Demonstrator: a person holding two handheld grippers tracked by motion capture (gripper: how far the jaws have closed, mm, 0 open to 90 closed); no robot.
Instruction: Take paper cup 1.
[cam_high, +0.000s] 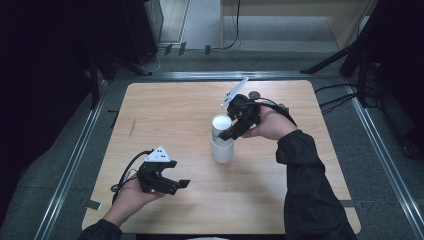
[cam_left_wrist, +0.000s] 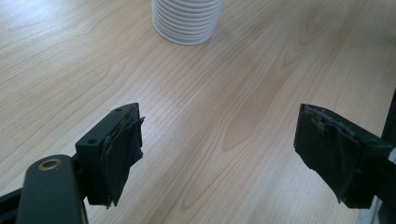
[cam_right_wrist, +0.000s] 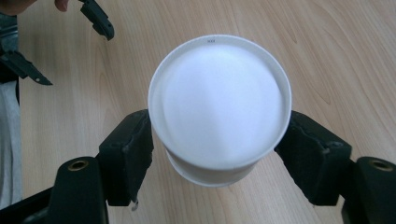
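The table (cam_high: 165, 110) is a light wood top with rounded corners; most of it is bare, with wide free room to the left of and behind the left gripper (cam_high: 172, 181) and between the two grippers. The right gripper (cam_high: 227, 131) works near mid-table, well inside every edge. A small round thing (cam_high: 254, 94) lies just beyond that hand near the far edge; the high view is too coarse to identify it.

The cups (cam_high: 222, 145) are white, stacked upside down, one top cup (cam_high: 221, 123) sitting higher on the stack.

Right gripper: its jaws straddle the top cup, one pad at each side of the wall just below the flat white base. In the right gripper view (cam_right_wrist: 219, 149) the pads (cam_right_wrist: 133, 149) stand at or very close to the cup (cam_right_wrist: 218, 105); firm contact cannot be confirmed, and the jaws appear slack rather than clamped. The cup is centred between them, its base facing the camera.

Left gripper: jaws wide apart, nothing between them (cam_left_wrist: 219, 154). It is held low over the near left part of the table. The ribbed stack (cam_left_wrist: 187, 21) stands ahead of it, well apart, slightly left of the jaw line.
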